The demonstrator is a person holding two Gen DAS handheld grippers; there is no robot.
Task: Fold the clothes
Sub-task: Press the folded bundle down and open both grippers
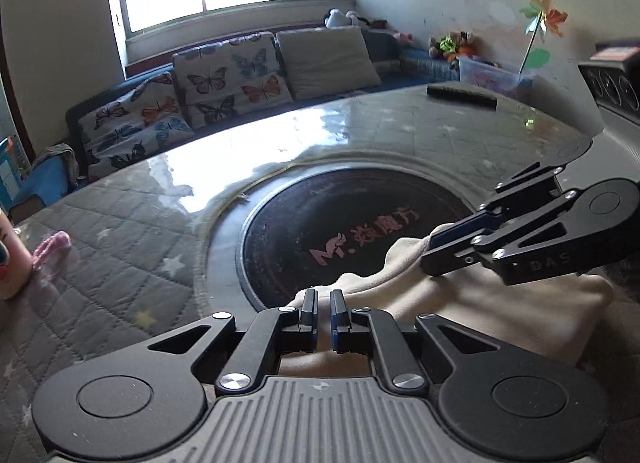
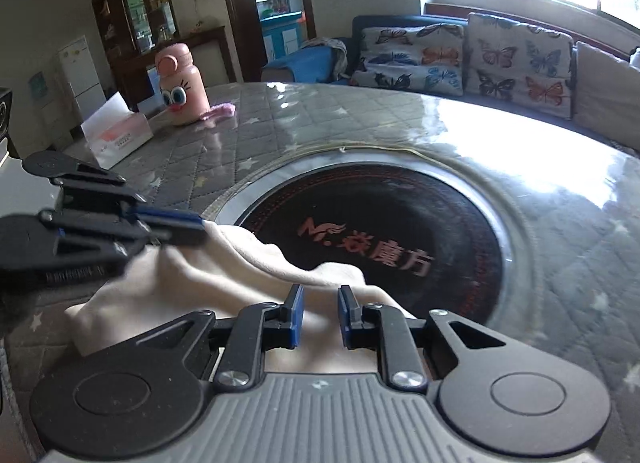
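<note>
A cream cloth (image 1: 460, 295) lies bunched on the round table, partly over the black centre disc (image 1: 340, 231). My left gripper (image 1: 324, 305) has its jaws nearly together at the cloth's near edge, with cloth under the tips. My right gripper (image 1: 434, 245) comes in from the right, fingers close together on a raised fold. In the right wrist view the cloth (image 2: 208, 275) lies under my right gripper (image 2: 320, 303), whose jaws stand a little apart. The left gripper (image 2: 196, 227) sits at the cloth's far corner there.
The table (image 1: 120, 263) has a grey quilted cover under clear film. A pink bottle (image 2: 182, 83), a tissue box (image 2: 116, 135) and a pink cloth (image 1: 50, 249) are at one side. A black remote (image 1: 460, 95) and pinwheel (image 1: 540, 23) stand far right. A sofa (image 1: 240, 75) is behind.
</note>
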